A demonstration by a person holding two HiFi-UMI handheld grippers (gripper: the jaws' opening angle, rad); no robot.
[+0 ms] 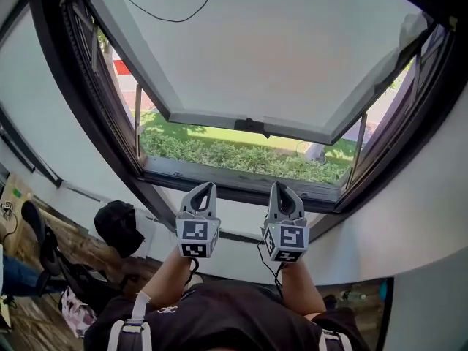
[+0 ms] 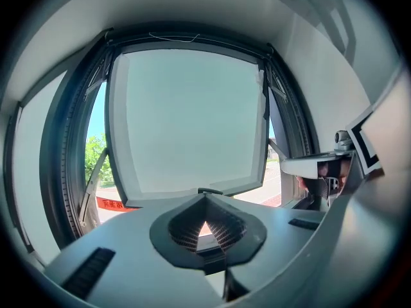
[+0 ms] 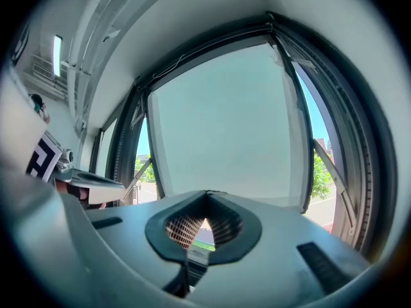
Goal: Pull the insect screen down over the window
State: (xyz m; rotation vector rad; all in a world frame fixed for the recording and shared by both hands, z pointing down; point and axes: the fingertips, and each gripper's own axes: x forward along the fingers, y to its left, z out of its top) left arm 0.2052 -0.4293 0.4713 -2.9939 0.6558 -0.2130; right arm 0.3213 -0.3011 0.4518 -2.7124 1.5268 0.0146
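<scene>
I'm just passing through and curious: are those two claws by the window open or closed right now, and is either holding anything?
Left claw: closed, tips together, holding nothing.
Right claw: closed, tips together, holding nothing.

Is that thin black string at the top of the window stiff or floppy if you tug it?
Probably floppy: the string sags in a loose curve. It is likely very light, since it looks so thin. Being that thin, it might be slippery and hard to pinch.

Wood floor (image 1: 91, 253); 1 patterned bag (image 1: 75, 311) lies on it; 1 bottle (image 1: 352, 296) at right.
</scene>
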